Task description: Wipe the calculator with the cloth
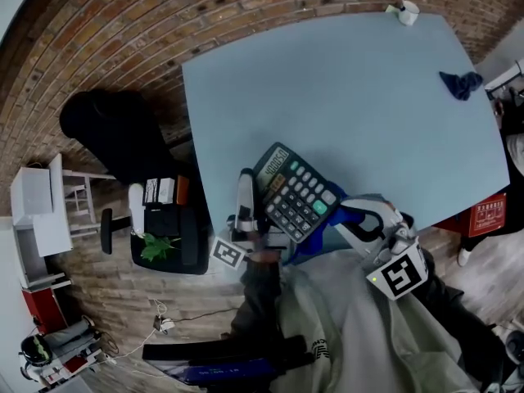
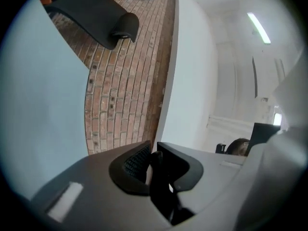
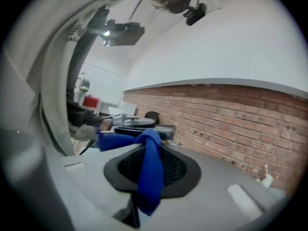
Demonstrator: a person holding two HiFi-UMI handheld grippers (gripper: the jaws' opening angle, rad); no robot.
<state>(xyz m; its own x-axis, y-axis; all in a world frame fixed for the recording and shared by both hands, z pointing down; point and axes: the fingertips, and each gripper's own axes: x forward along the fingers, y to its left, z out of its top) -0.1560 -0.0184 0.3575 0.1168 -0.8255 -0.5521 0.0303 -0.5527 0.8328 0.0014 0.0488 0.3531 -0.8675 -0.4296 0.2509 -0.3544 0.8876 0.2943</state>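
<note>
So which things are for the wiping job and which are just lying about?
For the job: dark grey calculator in left gripper; bright blue cloth in right gripper.
Lying about: crumpled dark blue cloth; small white object; black chair.

Your pale blue table holds a crumpled dark blue rag near its right edge and a small white object at its far edge; a black chair stands to its left.
</note>
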